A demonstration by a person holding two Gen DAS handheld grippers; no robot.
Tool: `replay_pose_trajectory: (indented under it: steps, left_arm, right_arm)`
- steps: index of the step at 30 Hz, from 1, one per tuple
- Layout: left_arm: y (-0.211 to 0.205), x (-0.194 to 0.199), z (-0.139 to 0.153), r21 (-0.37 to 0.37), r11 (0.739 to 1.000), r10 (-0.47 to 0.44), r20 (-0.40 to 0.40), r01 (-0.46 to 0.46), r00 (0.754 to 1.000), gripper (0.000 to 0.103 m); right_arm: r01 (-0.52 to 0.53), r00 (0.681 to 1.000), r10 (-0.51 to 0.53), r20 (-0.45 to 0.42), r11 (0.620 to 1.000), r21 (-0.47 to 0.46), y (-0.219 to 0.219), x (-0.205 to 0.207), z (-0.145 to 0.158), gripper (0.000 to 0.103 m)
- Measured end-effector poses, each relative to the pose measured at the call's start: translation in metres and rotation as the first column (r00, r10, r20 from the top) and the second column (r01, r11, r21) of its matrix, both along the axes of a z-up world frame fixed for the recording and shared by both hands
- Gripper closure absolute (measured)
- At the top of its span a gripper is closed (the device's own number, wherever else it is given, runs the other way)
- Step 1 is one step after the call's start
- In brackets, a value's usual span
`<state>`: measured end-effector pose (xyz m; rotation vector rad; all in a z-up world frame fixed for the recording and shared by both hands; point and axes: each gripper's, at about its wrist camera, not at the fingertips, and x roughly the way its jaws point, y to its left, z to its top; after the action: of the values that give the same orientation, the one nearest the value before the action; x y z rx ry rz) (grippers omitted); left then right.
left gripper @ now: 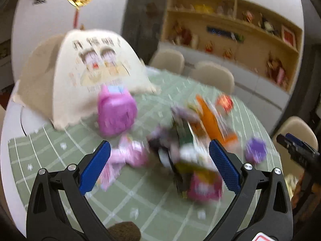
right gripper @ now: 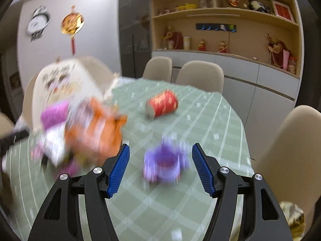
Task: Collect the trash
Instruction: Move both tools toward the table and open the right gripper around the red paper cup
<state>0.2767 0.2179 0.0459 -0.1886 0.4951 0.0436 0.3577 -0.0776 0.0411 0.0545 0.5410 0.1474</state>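
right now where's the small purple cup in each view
Left wrist: the small purple plastic cup sits at the right, outside the left gripper's right finger.
Right wrist: low centre, between the open fingers of the right gripper.
Shared landmark: the red can lying on its side farther back.

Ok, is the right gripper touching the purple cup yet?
Apart. The right wrist view shows the right gripper open, with green cloth visible between each pad and the purple cup.

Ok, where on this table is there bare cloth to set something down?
Bare green tablecloth lies between the red can and the far chairs, and along the right edge past the purple cup. The near strip under the left gripper is also free. The wrapper pile beside the cloth bag is crowded.
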Motion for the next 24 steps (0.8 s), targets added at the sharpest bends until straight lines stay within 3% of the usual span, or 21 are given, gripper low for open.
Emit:
replay_pose_trajectory:
  steps: [4, 6, 10, 18, 24]
  left_arm:
    - [0.015, 0.02, -0.001, -0.048, 0.998, 0.027, 0.001, -0.027, 1.0, 0.01]
    - [0.023, 0.024, 0.0, -0.034, 0.999, 0.032, 0.004, -0.032, 0.999, 0.012]
    - [0.044, 0.022, 0.003, -0.024, 0.998, 0.063, 0.041, -0.062, 0.997, 0.012]
    - [0.084, 0.032, -0.012, -0.116, 0.991, 0.069, -0.026, -0.071, 0.997, 0.013]
    - [0.1, 0.035, -0.017, -0.127, 0.984, 0.118, -0.055, -0.124, 0.992, 0.016]
  right_arm:
    - [0.051, 0.992, -0.039, -0.121, 0.995, 0.09, 0.023, 0.094, 0.002, 0.042]
    - [0.109, 0.977, -0.086, -0.195, 0.988, 0.112, 0.034, 0.143, -0.007, 0.042]
    - [0.233, 0.948, -0.198, -0.248, 0.965, 0.122, 0.045, 0.199, -0.021, 0.042]
    - [0.356, 0.887, -0.298, -0.352, 0.928, 0.11, 0.047, 0.26, -0.058, 0.042]
    - [0.308, 0.895, -0.251, -0.369, 0.945, 0.106, 0.051, 0.264, -0.059, 0.044]
